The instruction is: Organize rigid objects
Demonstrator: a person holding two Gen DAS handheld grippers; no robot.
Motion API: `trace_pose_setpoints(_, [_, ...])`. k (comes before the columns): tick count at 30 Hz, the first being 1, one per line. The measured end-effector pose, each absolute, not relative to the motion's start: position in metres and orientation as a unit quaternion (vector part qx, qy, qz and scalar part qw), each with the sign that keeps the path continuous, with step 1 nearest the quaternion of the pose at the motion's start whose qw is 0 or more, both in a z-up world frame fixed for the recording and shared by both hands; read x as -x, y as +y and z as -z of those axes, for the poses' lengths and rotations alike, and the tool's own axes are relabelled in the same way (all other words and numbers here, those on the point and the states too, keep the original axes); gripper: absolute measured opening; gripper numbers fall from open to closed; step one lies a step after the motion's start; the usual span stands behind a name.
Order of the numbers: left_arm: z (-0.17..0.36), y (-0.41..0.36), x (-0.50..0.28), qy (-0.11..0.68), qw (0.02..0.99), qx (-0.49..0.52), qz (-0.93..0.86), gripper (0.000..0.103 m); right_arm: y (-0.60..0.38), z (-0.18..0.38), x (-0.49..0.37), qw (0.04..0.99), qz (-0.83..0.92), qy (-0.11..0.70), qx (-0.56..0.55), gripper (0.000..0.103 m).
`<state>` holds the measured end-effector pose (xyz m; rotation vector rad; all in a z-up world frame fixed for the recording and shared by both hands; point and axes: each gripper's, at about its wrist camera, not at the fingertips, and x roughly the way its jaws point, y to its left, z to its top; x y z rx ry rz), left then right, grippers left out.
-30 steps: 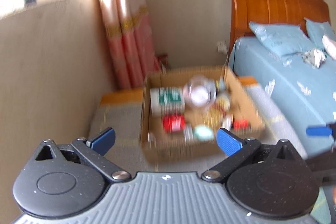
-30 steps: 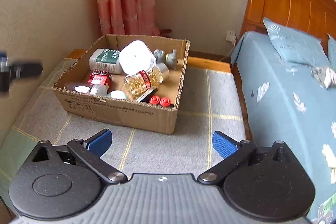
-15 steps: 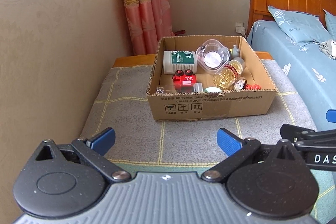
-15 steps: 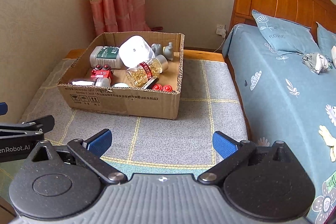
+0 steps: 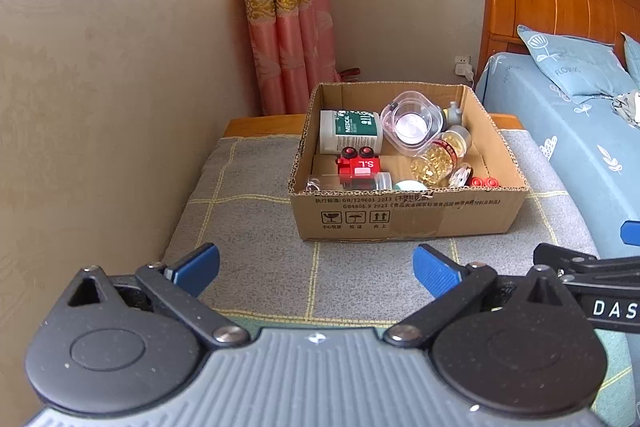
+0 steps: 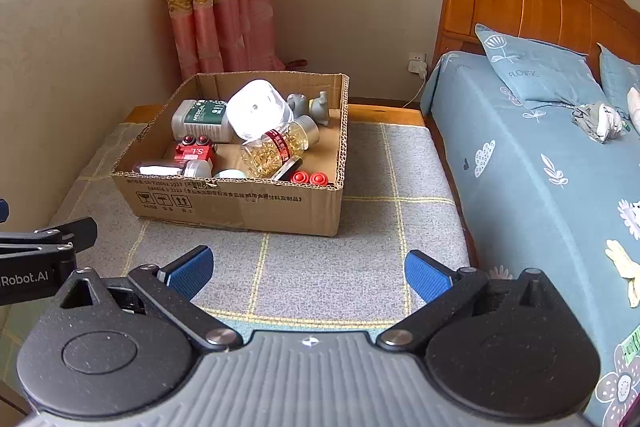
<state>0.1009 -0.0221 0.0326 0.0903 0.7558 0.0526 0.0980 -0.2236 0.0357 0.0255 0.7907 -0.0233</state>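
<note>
Motion has settled: a second ago the left gripper (image 5: 316,265) swung in a blur, and now both it and the right gripper (image 6: 308,269) hover steady, fingers spread wide and empty, short of the cardboard box (image 5: 404,217) on the grey blanket (image 6: 360,255). Bottles, a clear tub (image 5: 410,125) and a red toy (image 5: 358,167) lie jumbled inside it. Box walls, wall and bed (image 6: 540,167) hem any reach.
</note>
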Motion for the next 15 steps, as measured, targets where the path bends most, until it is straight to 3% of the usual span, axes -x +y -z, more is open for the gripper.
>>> trace_pose_setpoints(15, [-0.0359, -0.0249, -0.0986, 0.367, 0.929, -0.047, -0.026, 0.102, -0.2261, -0.0380, -0.0964, 0.925, 0.014, 0.380, -0.015, 0.103])
